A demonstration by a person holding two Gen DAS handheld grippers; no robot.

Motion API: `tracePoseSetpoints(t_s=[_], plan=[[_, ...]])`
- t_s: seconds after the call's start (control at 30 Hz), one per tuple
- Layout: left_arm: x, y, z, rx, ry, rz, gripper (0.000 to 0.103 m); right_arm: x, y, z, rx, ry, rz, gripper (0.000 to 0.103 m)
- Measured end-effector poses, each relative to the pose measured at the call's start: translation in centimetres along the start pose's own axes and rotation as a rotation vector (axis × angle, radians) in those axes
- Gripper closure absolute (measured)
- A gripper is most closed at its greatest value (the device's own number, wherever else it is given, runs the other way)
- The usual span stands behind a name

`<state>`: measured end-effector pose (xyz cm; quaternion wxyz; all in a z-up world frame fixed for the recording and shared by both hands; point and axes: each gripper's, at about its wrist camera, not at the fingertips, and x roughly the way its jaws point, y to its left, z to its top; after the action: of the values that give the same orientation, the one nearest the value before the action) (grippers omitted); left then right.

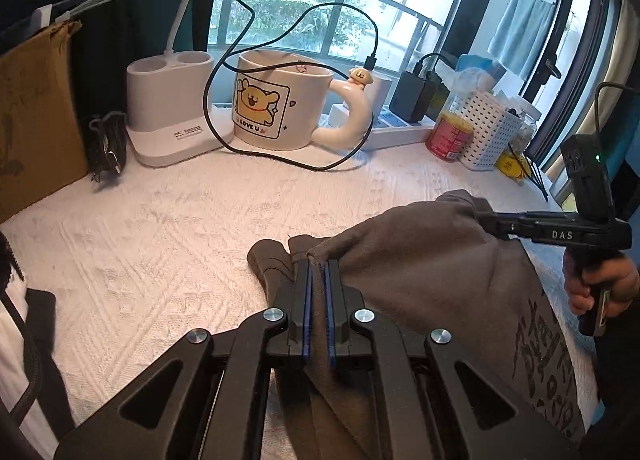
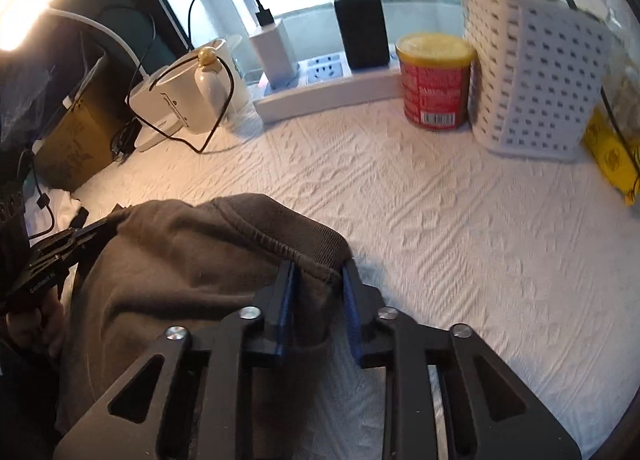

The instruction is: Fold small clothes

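Both grippers clamp the grey garment (image 1: pixel 420 260) above the white cloth (image 1: pixel 160 240): left gripper (image 1: pixel 319 272) and right gripper (image 2: pixel 318 280) each pinch one edge. Step: mid-fold. Next, probably carry the edges across level, then release.

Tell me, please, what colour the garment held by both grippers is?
The garment is dark grey-brown with a black print near one edge, best seen in the left wrist view.
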<state>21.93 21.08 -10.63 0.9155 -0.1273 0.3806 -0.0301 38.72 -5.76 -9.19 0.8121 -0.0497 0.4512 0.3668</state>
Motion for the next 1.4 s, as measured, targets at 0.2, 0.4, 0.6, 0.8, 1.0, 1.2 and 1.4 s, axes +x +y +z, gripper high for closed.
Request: tracePoseSetpoints(t_s=[0.2,0.4,0.6,0.8,1.0,1.2,1.4], plan=[[-0.5,-0.3,0.1,0.008,-0.023,0.009,0.098,-0.8,0.8,2.1,-0.073,-0.061,-0.006,0.089],[-0.2,0.7,0.1,-0.039,-0.011,0.035,0.098,1.6,0.2,1.4,-0.087,-0.017,-0.058,0.089],[-0.4,0.5,0.4,-0.047,-0.004,0.029,0.098,0.8,0.3,1.6,-0.080,-0.034,-0.075,0.085],[-0.4,0.2,1.1,-0.013,-0.001,0.047,0.094,0.3,0.2,1.3,-0.072,-0.056,-0.116,0.075],[0.8,0.6,0.4,-0.014,0.053,0.131,0.091,0.5,0.3,0.1,-0.101,-0.041,-0.171,0.064],[-0.5,0.9,0.7,-0.047,0.050,0.170,0.082,-1.1,0.0,-1.0,-0.092,-0.050,-0.195,0.064],[-3.6,0.7,0.3,-0.073,0.018,0.178,0.082,-2.9,0.1,-2.7,-0.080,-0.051,-0.201,0.064]])
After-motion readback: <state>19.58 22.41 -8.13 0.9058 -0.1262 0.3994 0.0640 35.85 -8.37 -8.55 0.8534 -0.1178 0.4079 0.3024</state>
